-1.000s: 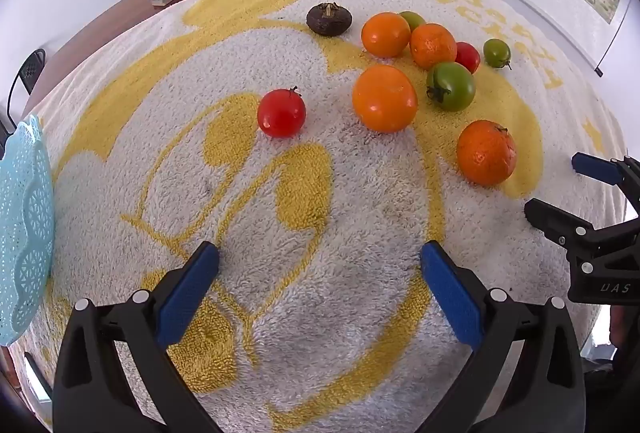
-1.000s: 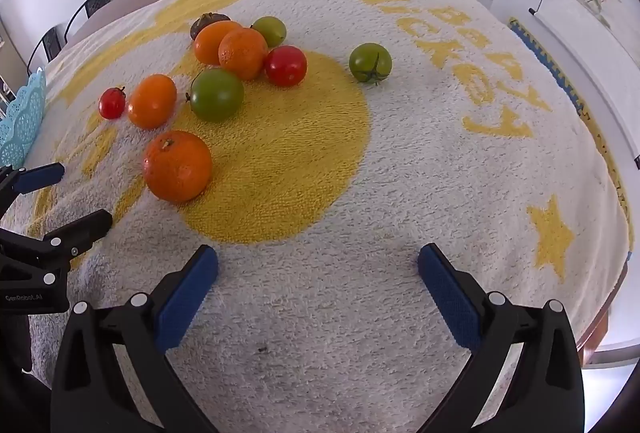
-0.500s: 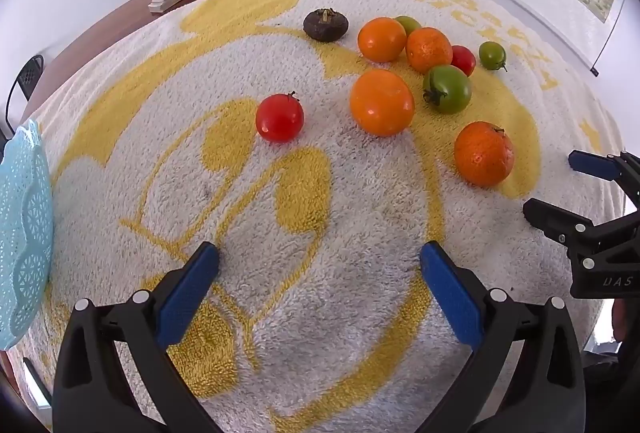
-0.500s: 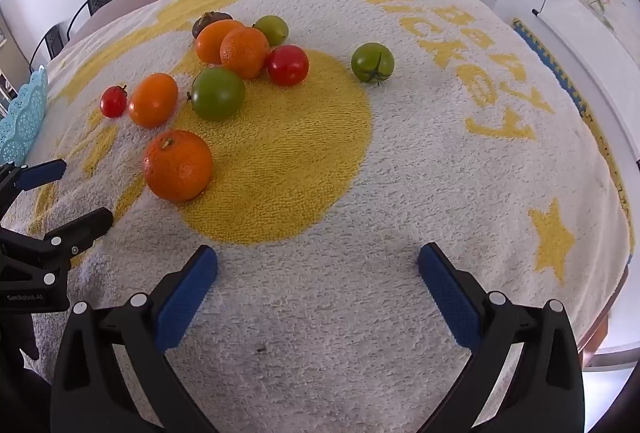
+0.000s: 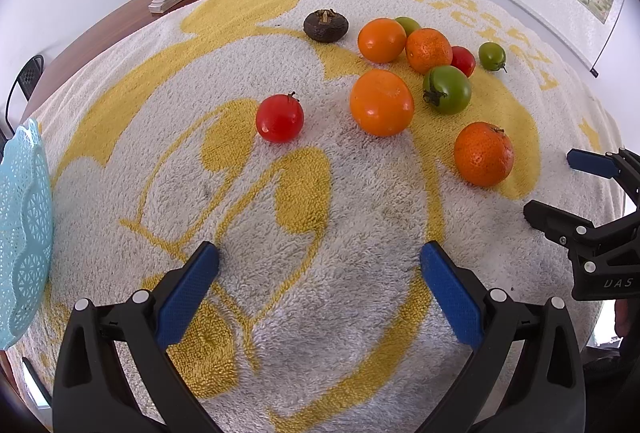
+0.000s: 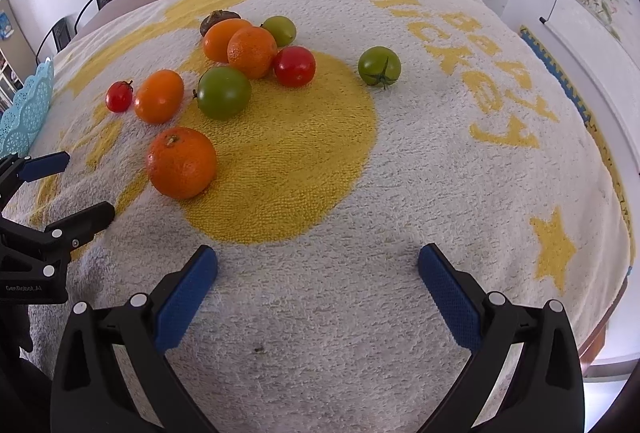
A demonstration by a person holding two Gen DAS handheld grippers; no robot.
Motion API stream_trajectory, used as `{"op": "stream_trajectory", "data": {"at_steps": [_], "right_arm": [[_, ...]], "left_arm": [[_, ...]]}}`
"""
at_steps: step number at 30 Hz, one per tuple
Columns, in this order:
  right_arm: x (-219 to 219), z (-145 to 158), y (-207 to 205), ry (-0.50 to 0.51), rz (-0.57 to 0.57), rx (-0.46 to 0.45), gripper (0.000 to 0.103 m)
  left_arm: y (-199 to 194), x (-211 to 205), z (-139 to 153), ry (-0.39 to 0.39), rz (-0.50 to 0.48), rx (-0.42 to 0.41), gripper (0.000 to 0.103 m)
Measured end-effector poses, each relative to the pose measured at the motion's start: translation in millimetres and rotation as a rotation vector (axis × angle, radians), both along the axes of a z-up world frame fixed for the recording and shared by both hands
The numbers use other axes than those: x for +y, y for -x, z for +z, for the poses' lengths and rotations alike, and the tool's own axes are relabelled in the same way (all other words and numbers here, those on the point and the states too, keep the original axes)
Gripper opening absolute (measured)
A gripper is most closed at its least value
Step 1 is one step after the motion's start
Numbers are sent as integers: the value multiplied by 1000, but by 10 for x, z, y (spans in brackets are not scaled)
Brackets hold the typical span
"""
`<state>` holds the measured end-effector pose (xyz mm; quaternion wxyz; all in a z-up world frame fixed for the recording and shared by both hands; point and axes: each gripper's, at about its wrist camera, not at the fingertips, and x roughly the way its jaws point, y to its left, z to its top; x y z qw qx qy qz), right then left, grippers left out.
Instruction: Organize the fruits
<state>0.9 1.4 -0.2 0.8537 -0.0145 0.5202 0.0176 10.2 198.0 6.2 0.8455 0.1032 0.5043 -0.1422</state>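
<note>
Towel [image 5: 320,193] fruit unmoved; both hand-held grippers, left [image 5: 319,275] and right [image 6: 318,273], stay spread.

Fruits [image 5: 381,102] on towel [image 5: 280,233], basket [image 5: 24,233] far left.

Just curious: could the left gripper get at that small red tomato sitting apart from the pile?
Probably yes. The left gripper has open jaws, and only bare towel lies between it and the red tomato.
</note>
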Motion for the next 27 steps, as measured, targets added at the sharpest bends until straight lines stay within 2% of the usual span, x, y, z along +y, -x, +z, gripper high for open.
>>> {"op": "stream_trajectory", "data": {"at_steps": [27], "right_arm": [[-3, -6, -44, 4, 36, 2, 98]], "left_arm": [[-7, -3, 7, 1, 7, 2, 101]]}}
